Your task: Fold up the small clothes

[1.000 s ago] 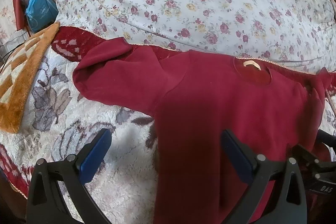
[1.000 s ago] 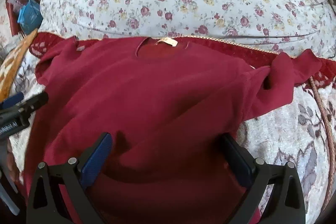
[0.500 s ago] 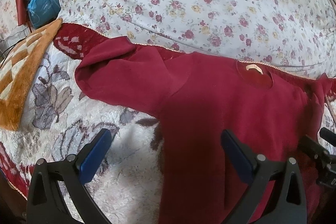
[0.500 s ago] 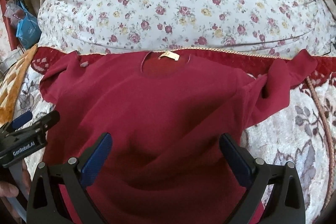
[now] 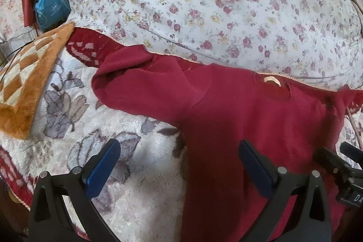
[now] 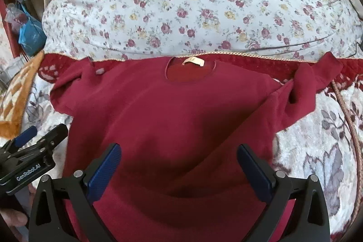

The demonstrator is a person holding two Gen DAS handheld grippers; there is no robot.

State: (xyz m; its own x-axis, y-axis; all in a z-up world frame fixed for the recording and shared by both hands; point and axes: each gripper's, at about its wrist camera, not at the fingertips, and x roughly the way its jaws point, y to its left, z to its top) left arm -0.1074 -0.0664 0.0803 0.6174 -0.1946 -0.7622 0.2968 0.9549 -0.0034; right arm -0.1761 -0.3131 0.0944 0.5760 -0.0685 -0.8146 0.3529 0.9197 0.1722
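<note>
Item: dark red sweater (image 6: pixel 172 119), long-sleeved, round neck, plain knit. It lies flat, front down or up not determinable, on a plush floral blanket (image 6: pixel 317 151) with a red patterned border, its collar toward a large pillow in rose-print cotton (image 6: pixel 181 3). The wearer-side sleeve at the view's left (image 5: pixel 140 92) stretches outward with the cuff end folded over; the opposite sleeve (image 6: pixel 304 92) is bunched and creased near the blanket's red edge. A shallow diagonal crease runs across the lower body.

Markings: a small cream neck label (image 6: pixel 192 61) sits inside the collar; its print is too small to read. The body of the left gripper (image 6: pixel 26 142), seen from the right wrist view, carries white lettering "GenRobot.AI". The right gripper's housing in the left wrist view shows partial characters "DA", cut off at the frame edge.

Pose: left gripper (image 5: pixel 179 165) hovers over the sweater's side edge, one blue pad (image 5: pixel 102 169) above blanket, the other above red cloth; fingers spread wide, grasping nothing. Right gripper (image 6: pixel 179 165) hangs above the lower body of the sweater, both pads (image 6: pixel 254 174) over cloth, fingers likewise spread and empty.

Surroundings: orange-and-cream checked mat (image 5: pixel 25 87) at left; blue bag (image 5: pixel 50 8) beyond it.
</note>
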